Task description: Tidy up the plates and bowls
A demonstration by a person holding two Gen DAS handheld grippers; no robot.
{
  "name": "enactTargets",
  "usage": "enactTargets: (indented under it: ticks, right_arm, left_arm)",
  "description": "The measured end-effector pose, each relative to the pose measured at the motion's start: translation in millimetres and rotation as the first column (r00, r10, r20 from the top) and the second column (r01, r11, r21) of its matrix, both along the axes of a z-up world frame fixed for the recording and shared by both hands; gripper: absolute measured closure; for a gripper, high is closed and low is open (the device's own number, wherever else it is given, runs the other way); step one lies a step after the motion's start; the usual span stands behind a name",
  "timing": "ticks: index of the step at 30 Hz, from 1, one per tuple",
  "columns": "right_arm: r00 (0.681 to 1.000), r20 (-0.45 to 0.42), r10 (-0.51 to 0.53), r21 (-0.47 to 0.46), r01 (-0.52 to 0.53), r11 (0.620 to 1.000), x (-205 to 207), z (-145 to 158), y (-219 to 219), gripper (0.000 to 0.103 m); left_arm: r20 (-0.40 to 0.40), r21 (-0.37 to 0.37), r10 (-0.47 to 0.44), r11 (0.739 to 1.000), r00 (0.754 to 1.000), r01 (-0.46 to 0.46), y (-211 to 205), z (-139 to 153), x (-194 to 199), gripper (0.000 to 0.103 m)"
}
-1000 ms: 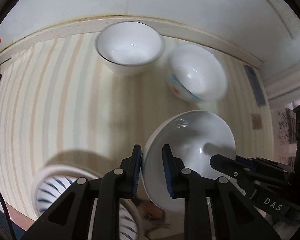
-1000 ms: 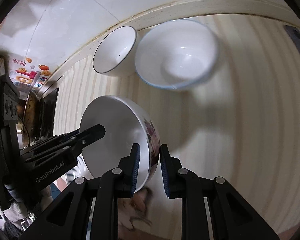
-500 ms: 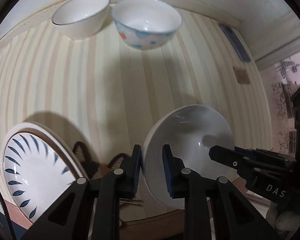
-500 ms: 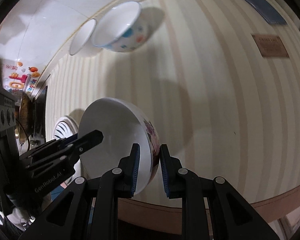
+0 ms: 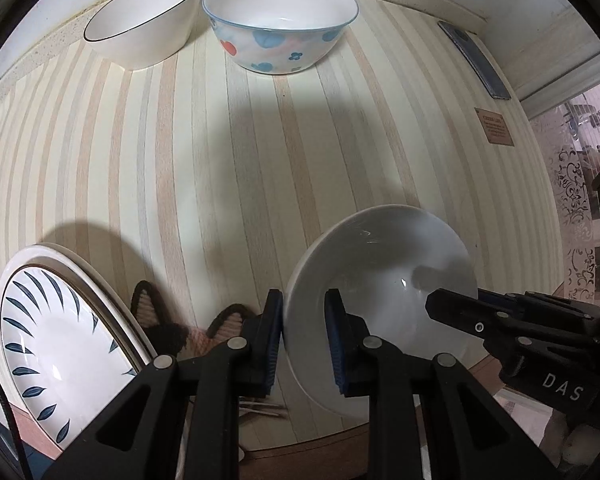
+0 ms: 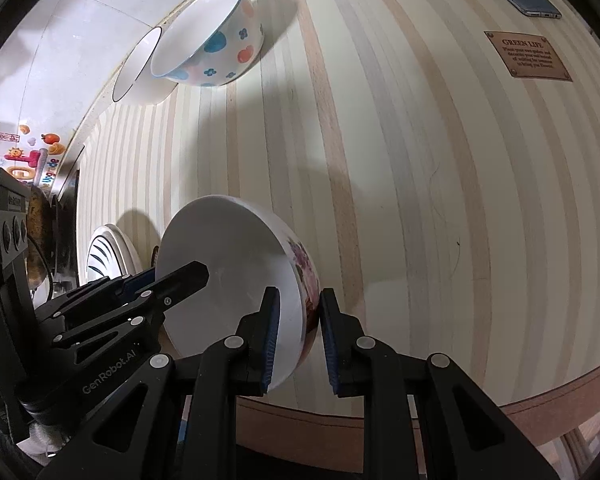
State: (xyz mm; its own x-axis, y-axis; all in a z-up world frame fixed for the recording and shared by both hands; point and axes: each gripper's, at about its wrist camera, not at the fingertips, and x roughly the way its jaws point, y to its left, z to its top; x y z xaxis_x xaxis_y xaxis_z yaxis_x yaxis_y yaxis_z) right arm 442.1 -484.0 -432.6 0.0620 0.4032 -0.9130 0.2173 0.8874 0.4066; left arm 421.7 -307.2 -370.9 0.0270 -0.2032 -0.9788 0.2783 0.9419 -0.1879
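White bowl [image 5: 380, 280] rim pinched between both grippers' jaws, above striped table [image 5: 220, 160]

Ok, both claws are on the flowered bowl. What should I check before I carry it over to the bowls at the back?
1. Left claw shut on the flowered bowl rim: ok.
2. Right claw shut on the opposite rim: ok.
3. Flowered bowl empty inside: ok.
4. Striped table bare between the flowered bowl and the dotted bowl: ok.
5. Dotted bowl upright and empty, ready to receive: ok.
6. Flowered bowl lifted off the table: cannot tell.
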Motion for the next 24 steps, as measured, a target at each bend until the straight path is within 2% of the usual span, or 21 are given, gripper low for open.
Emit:
enactTargets:
  ticks: [4,7,8,9,10,11,12,16,19,24]
  right_arm:
    - [0.999,-0.036,0.019,0.047,-0.017,0.999,6.3,0.2,-4.0,0.078]
    - [0.999,-0.049,0.015,0.106,-0.010,0.994,9.4,13.3,-17.7,0.078]
    - [0.999,-0.039,0.008,0.126,-0.003,0.992,11.6,20.7,-23.1,0.075]
    - [1.000,-0.026,-0.004,0.136,0.008,0.991,14.6,28.2,-28.6,0.073]
    - [1.000,-0.004,-0.018,0.142,0.018,0.990,22.4,39.2,-36.0,0.064]
    - [1.000,0.012,-0.025,0.147,0.023,0.989,29.8,45.9,-40.3,0.056]
    - [0.999,0.026,-0.036,0.154,0.032,0.988,38.6,50.8,-44.1,0.053]
    - [0.991,0.097,-0.087,0.170,0.070,0.983,92.1,58.8,-53.0,0.050]
    - [0.983,0.119,-0.138,0.186,0.115,0.976,140.1,46.8,-54.9,0.050]
    - [0.985,0.110,-0.130,0.169,0.111,0.979,193.8,18.6,-42.2,0.050]
  left_arm:
    - [-0.020,-0.031,0.035,0.999,0.999,-0.036,10.2,11.3,3.2,0.084]
    - [0.039,-0.074,0.071,0.995,0.997,-0.068,26.8,50.3,13.3,0.082]
    - [0.062,-0.082,0.083,0.994,0.995,-0.078,30.5,60.3,18.8,0.079]
    - [0.085,-0.090,0.100,0.992,0.991,-0.092,35.0,70.0,26.5,0.067]
    - [0.107,-0.104,0.127,0.988,0.986,-0.115,40.6,79.6,40.1,0.055]
    - [0.121,-0.114,0.148,0.984,0.982,-0.135,44.6,83.3,50.2,0.050]
    - [0.139,-0.123,0.176,0.979,0.974,-0.159,47.7,85.8,62.6,0.048]
    - [0.148,-0.117,0.229,0.970,0.962,-0.213,49.1,72.6,118.7,0.048]
    - [0.118,-0.105,0.225,0.971,0.967,-0.213,41.7,51.5,151.1,0.048]
    - [0.079,-0.059,0.208,0.977,0.975,-0.203,33.0,18.9,183.1,0.051]
